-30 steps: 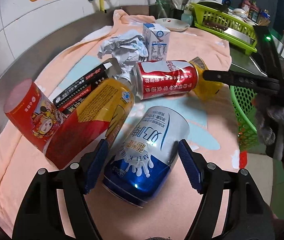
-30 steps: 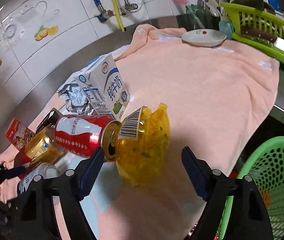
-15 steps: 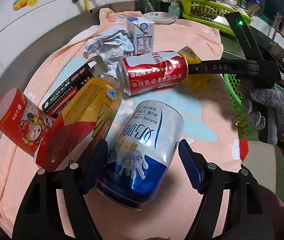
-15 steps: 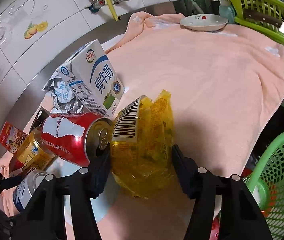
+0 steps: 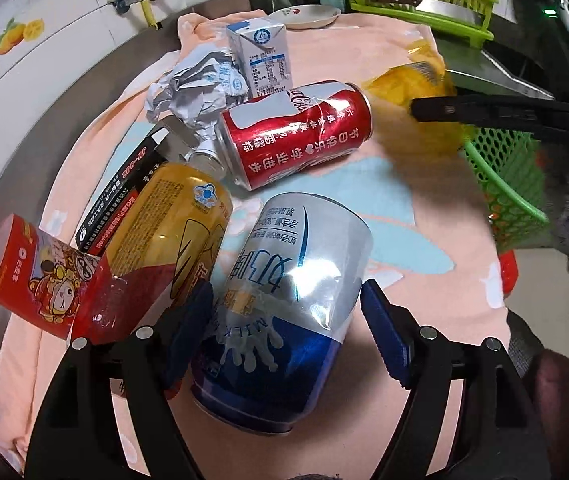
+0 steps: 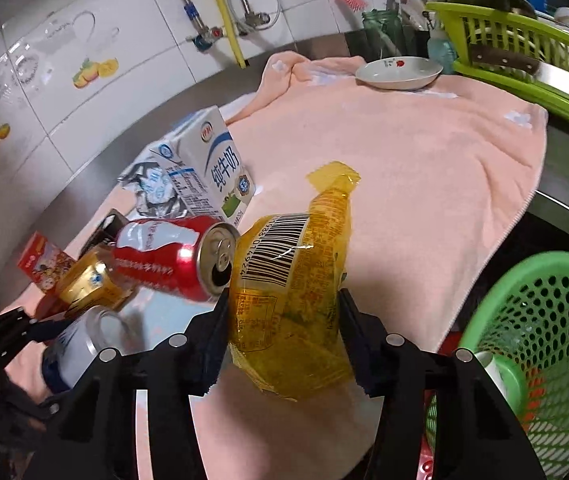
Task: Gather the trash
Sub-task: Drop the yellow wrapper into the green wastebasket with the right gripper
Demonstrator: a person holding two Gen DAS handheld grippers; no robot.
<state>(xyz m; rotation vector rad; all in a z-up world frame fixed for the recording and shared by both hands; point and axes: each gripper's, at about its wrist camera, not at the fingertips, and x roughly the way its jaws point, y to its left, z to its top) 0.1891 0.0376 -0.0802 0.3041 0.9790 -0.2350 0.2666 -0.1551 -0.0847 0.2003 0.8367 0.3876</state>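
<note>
Right wrist: right gripper (image 6: 283,334) clamps yellow wrapper (image 6: 290,300); green basket (image 6: 540,320) holds maybe a cup.

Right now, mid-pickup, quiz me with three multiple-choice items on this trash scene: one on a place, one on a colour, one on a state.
1. Where is the green basket?
A. beyond the towel's edge
B. on the plate
C. atop the milk carton

2. What colour is the packet in the right tongs?
A. blue
B. yellow
C. white

3. How is the red cola can?
A. upright
B. crushed flat
C. lying on its side

Answers: 1 A, it sits off the towel; 2 B, yellow film with barcode; 3 C, its opened top faces sideways.
</note>
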